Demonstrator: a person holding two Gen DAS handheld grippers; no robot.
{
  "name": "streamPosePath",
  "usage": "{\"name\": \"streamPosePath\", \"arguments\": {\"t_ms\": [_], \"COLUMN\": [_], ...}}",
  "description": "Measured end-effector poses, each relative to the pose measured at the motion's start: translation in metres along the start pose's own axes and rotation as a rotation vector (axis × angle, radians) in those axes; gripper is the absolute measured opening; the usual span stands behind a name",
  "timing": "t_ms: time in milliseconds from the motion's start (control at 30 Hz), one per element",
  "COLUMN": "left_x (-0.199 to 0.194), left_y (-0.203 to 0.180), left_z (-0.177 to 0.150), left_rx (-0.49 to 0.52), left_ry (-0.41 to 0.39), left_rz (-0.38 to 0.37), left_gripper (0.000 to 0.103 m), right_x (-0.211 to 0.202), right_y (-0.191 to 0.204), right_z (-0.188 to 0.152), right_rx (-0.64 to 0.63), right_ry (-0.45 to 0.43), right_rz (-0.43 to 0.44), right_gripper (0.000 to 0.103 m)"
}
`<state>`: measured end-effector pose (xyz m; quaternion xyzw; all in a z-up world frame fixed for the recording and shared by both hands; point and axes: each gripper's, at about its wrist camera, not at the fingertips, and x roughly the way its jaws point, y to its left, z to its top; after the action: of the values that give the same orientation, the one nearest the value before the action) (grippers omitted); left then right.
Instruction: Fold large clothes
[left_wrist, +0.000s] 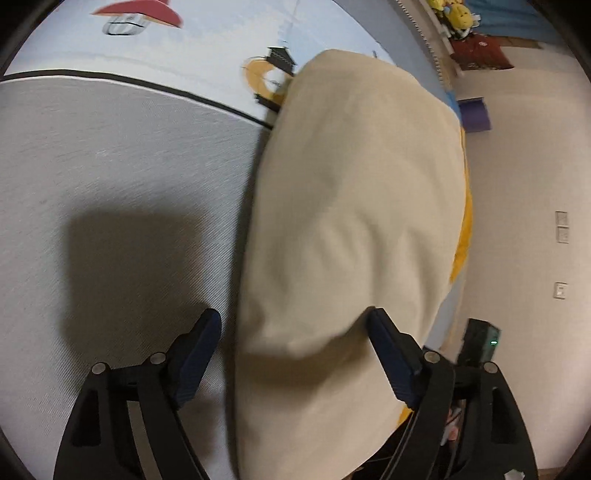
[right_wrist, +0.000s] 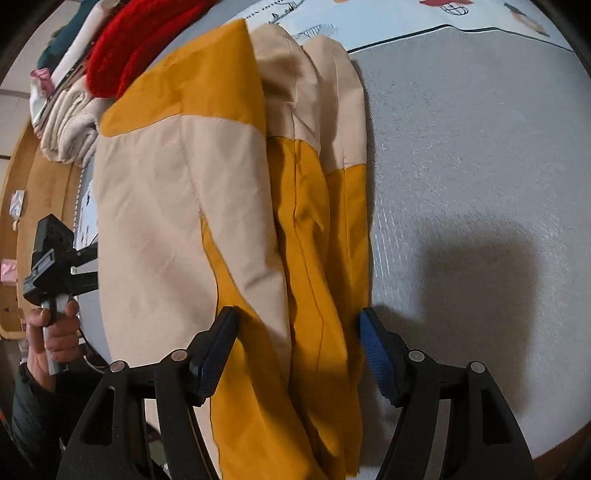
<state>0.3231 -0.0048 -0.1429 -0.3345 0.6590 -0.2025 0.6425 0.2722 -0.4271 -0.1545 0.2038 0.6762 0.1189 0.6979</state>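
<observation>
A large cream and mustard garment (right_wrist: 177, 192) lies folded lengthwise on a grey mattress (right_wrist: 461, 155). My right gripper (right_wrist: 298, 314) stands open over its near end, with the mustard folds between the fingers and neither pad pressing on them. In the left wrist view the same garment shows as a cream bulge (left_wrist: 354, 206) with a mustard edge. The left gripper (left_wrist: 293, 314) is open too: the cloth's edge runs between its fingers, and the left finger is clear of it. The right wrist view shows that left gripper (right_wrist: 55, 254) held by a hand (right_wrist: 55, 332) at the bed's side.
A pile of red, cream and teal clothes (right_wrist: 122, 44) sits beyond the garment. A cartoon-print sheet (left_wrist: 155, 44) covers the far part of the bed. A wall with switches (left_wrist: 561, 229) and a wooden bed frame (right_wrist: 40, 206) border the mattress.
</observation>
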Motion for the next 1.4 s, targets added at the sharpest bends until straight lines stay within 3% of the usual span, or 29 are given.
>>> {"name": "streamPosePath", "arguments": {"t_ms": [133, 167, 200, 233, 267, 333, 367, 500, 700, 767, 867, 1000, 1100, 1167, 1267, 1333, 1400], "left_x": [0.019, 0.021, 0.022, 0.019, 0.014, 0.004, -0.003, -0.039, -0.091, -0.099, -0.109, -0.128, -0.116, -0.102, -0.068, -0.046, -0.043], "left_y": [-0.004, -0.007, -0.011, -0.014, -0.018, -0.027, -0.033, -0.049, -0.012, 0.013, 0.039, 0.018, 0.001, -0.002, -0.015, -0.006, -0.006], "left_z": [0.0, -0.001, -0.002, -0.001, -0.003, -0.003, -0.003, 0.001, 0.014, 0.02, 0.02, 0.011, -0.001, -0.024, -0.045, -0.053, -0.062], "left_rx": [0.016, 0.033, 0.048, 0.055, 0.056, 0.088, 0.119, 0.219, 0.105, 0.035, -0.019, 0.111, 0.246, 0.357, 0.504, 0.539, 0.547], "left_ry": [0.003, -0.009, -0.027, -0.046, -0.073, -0.103, -0.115, -0.166, -0.296, -0.316, -0.306, -0.352, -0.246, -0.15, -0.06, -0.034, -0.036], "left_rz": [-0.035, -0.029, -0.021, -0.01, -0.009, -0.005, 0.006, 0.033, 0.076, 0.115, 0.179, 0.216, 0.232, 0.259, 0.39, 0.53, 0.582], "left_gripper": [0.078, 0.077, 0.073, 0.065, 0.059, 0.039, 0.036, 0.035, 0.037, 0.043, 0.043, 0.045, 0.045, 0.045, 0.045, 0.047, 0.046], "right_x": [0.01, 0.01, 0.008, 0.008, 0.005, 0.003, -0.001, -0.006, -0.001, 0.002, 0.018, 0.02, 0.007, -0.001, -0.004, 0.005, 0.021], "right_y": [0.001, 0.002, 0.005, 0.013, 0.019, 0.032, 0.039, 0.071, 0.136, 0.15, 0.152, 0.142, 0.132, 0.128, 0.13, 0.135, 0.134], "right_z": [0.004, 0.005, 0.004, 0.006, 0.005, 0.004, 0.004, 0.016, 0.037, 0.038, 0.042, 0.04, 0.026, 0.016, 0.002, -0.015, -0.027], "right_rx": [0.018, 0.013, 0.011, 0.011, 0.0, -0.029, -0.039, -0.073, -0.137, -0.165, -0.163, -0.125, -0.131, -0.145, -0.187, -0.278, -0.332], "right_ry": [-0.003, -0.01, -0.019, -0.031, -0.052, -0.085, -0.111, -0.189, -0.287, -0.291, -0.257, -0.237, -0.243, -0.244, -0.202, -0.139, -0.067], "right_rz": [-0.014, -0.009, 0.014, 0.025, 0.014, 0.005, 0.023, 0.076, 0.139, 0.117, 0.029, 0.002, -0.051, -0.071, -0.012, -0.074, -0.164], "right_gripper": [0.068, 0.057, 0.038, 0.029, 0.022, 0.015, 0.012, 0.01, 0.01, 0.009, 0.01, 0.014, 0.024, 0.025, 0.026, 0.029, 0.032]}}
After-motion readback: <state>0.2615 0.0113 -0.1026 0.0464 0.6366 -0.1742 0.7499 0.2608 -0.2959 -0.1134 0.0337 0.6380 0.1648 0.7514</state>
